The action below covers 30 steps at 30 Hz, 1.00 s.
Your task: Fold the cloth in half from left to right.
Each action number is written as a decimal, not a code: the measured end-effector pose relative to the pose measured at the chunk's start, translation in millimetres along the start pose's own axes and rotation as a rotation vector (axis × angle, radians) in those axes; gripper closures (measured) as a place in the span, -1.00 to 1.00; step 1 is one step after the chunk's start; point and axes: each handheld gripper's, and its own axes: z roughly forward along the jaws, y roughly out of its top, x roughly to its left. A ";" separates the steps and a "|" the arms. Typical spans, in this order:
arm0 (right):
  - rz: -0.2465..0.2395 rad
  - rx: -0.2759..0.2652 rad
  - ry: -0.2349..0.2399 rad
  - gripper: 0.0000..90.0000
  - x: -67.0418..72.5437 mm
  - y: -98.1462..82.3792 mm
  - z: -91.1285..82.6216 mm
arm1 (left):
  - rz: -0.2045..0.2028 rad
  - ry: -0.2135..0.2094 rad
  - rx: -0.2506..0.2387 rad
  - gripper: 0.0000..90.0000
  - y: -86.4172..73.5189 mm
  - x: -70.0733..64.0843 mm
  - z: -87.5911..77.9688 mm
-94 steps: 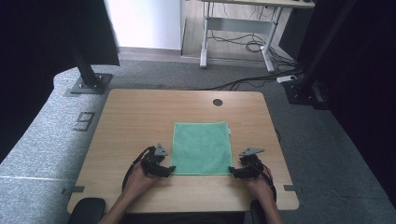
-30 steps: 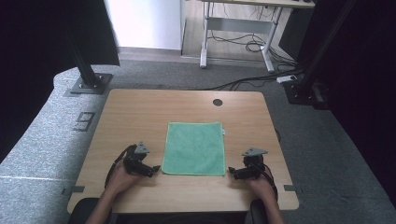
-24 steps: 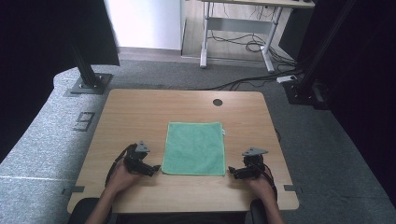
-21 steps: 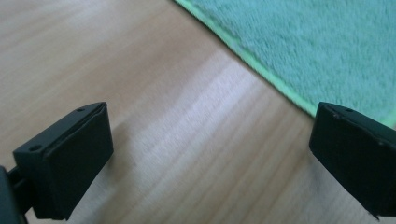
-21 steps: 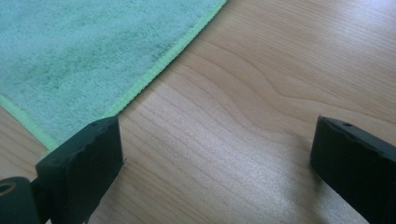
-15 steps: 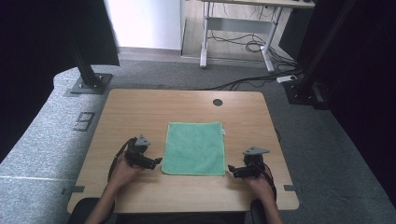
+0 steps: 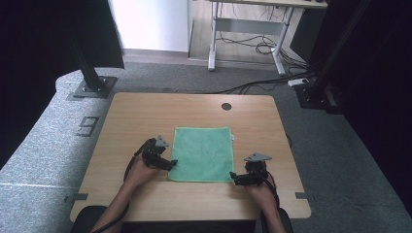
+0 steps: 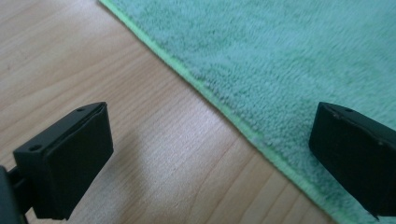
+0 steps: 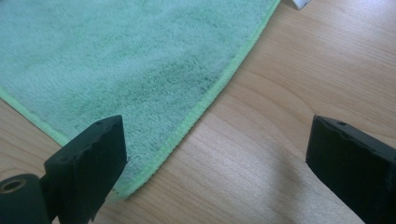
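Green cloth point(image 7: 203, 154) lies flat on the table point(image 7: 136, 114), a bit toward the 6 o'clock half from table centre in the high view, square to the table edges. Small white tag at its 3 o'clock edge near the far corner.

Left gripper point(image 7: 168, 164): at the cloth's 9 o'clock edge, close to the near-left corner, tips pointing toward 3 o'clock. In the left gripper view point(image 8: 210, 154) the fingers point(image 8: 70, 158) are spread wide and straddle the cloth's light-green hem point(image 8: 224, 109): one finger over bare wood, the other over the pile. Nothing pinched. Cannot tell if either finger touches the surface below it.

Right gripper point(image 7: 235, 178): at the near-right corner of the cloth, about 5 o'clock from cloth centre, tips pointing toward 9 o'clock. In the right gripper view point(image 9: 215, 154) the fingers point(image 9: 93, 154) are also spread wide, 1 over the cloth just inside the corner, the other over bare wood. The hem point(image 9: 205, 102) runs up between them. They have just been easing inward a little, but the gap is wide and no cloth is gripped.

Both hands come in from 6 o'clock, forearms on either side of the cloth. Grey 3-cornered plate visible on top of each gripper in the high view. Round cable hole point(image 7: 226, 106) in the table at 12 o'clock of the cloth, well apart from it. Table stands on grey carpet point(image 7: 58, 131); another desk frame with cables sits beyond at 12 o'clock.
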 end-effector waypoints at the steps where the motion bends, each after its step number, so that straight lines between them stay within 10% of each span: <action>1: -0.007 0.008 -0.007 -0.88 1.3 0.0 1.2 | 0.000 0.005 0.001 -1.00 -0.3 -1.1 0.7; 12: -0.025 0.063 -0.027 -0.85 -2.4 -5.0 6.7 | 0.008 0.024 0.009 -1.00 -5.1 -15.8 -5.6; 30: 0.046 0.048 -0.085 -0.86 -34.3 -16.4 -4.9 | 0.059 -0.074 0.033 -1.00 -0.9 -51.9 -6.1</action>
